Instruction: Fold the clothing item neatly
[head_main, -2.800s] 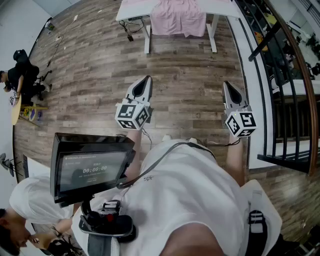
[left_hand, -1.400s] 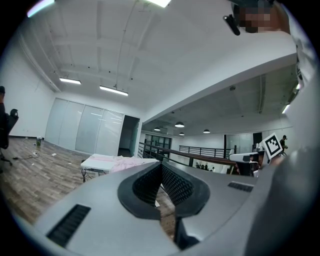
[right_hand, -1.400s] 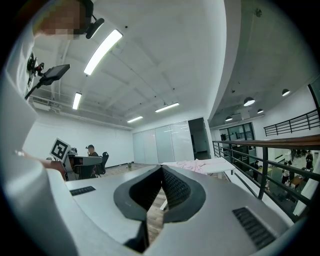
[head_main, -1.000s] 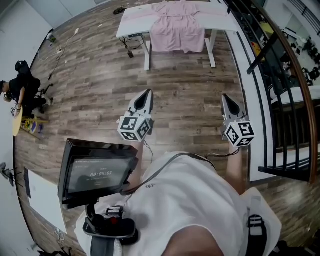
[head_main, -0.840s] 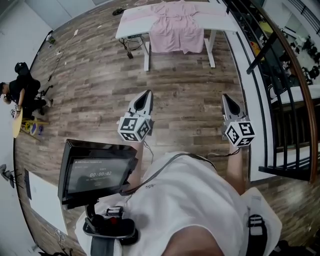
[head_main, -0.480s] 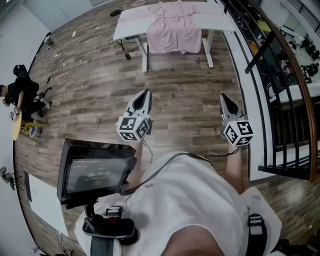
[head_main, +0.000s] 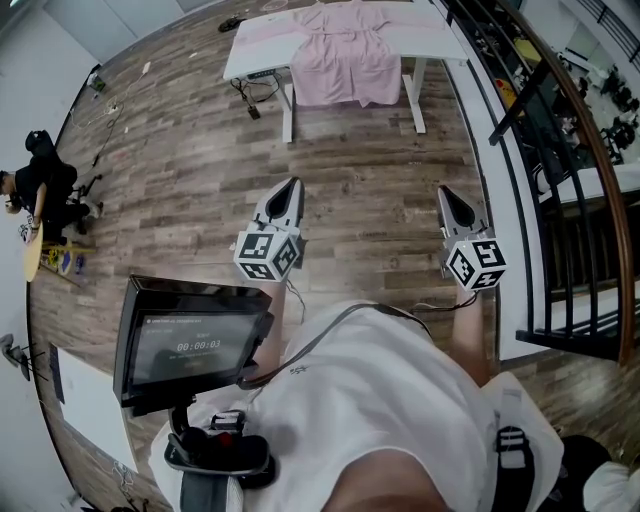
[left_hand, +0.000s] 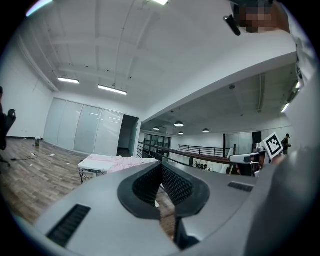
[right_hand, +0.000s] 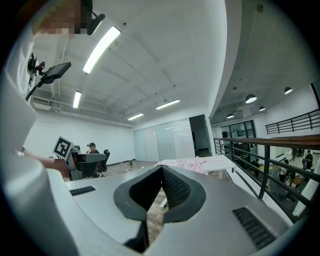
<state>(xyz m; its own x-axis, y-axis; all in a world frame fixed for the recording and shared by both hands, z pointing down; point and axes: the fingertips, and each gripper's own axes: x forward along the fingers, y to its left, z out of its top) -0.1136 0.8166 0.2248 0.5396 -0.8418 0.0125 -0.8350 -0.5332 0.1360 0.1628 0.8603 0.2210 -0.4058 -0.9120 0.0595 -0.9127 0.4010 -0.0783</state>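
Observation:
A pink garment (head_main: 343, 48) lies spread on a white table (head_main: 432, 42) far ahead, its lower part hanging over the near edge. It shows small in the left gripper view as pink cloth (left_hand: 126, 163) and in the right gripper view (right_hand: 192, 163). My left gripper (head_main: 292, 187) is held over the wooden floor, well short of the table, shut and empty. My right gripper (head_main: 447, 196) is level with it to the right, also shut with nothing between its jaws. Both point toward the table.
A black railing (head_main: 545, 110) with a brown handrail runs along the right side. A monitor (head_main: 190, 340) on a chest rig sits at lower left. A seated person (head_main: 40, 170) is far left. Cables (head_main: 250, 95) lie by the table's left leg.
The table with the pink garment has come slightly nearer in view, then shifted a little left. Both grippers stay shut and hold their places.

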